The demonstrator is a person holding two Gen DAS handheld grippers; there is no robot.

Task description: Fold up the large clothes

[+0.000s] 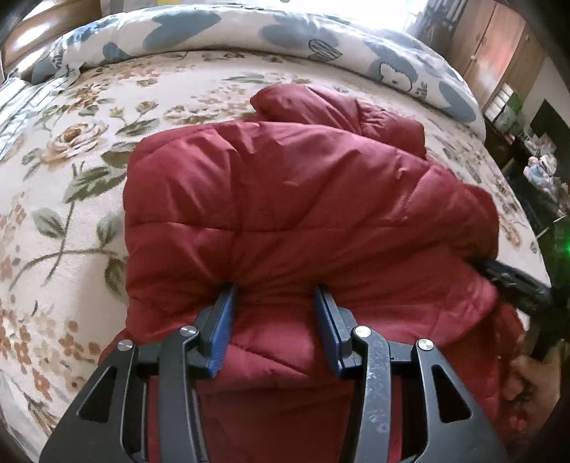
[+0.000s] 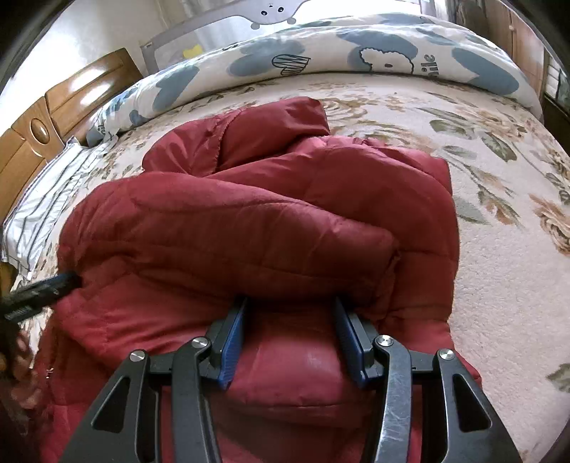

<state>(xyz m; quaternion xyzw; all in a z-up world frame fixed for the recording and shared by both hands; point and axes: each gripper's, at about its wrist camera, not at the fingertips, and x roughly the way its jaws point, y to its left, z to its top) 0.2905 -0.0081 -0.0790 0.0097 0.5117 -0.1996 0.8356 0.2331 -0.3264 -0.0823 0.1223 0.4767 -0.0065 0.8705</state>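
A dark red quilted puffer jacket [image 1: 285,199] lies bunched and partly folded on the flower-patterned bed cover; it also shows in the right wrist view [image 2: 249,220]. My left gripper [image 1: 276,290] is open, its blue-padded fingers wide apart and pushed into the jacket's near fold, with fabric bulging between them. My right gripper [image 2: 290,302] is open too, its fingers spread and pressed under a thick roll of the jacket. Each gripper shows in the other's view: the right one at the jacket's right edge [image 1: 513,281], the left one at its left edge [image 2: 39,290].
A flowered bed cover [image 1: 71,171] spreads to the left and far side. A blue-and-white rolled duvet [image 1: 285,32] lies along the far edge. A wooden headboard [image 2: 53,117] and striped pillow [image 2: 39,210] stand at the left. Wooden cupboards [image 1: 498,57] are at the far right.
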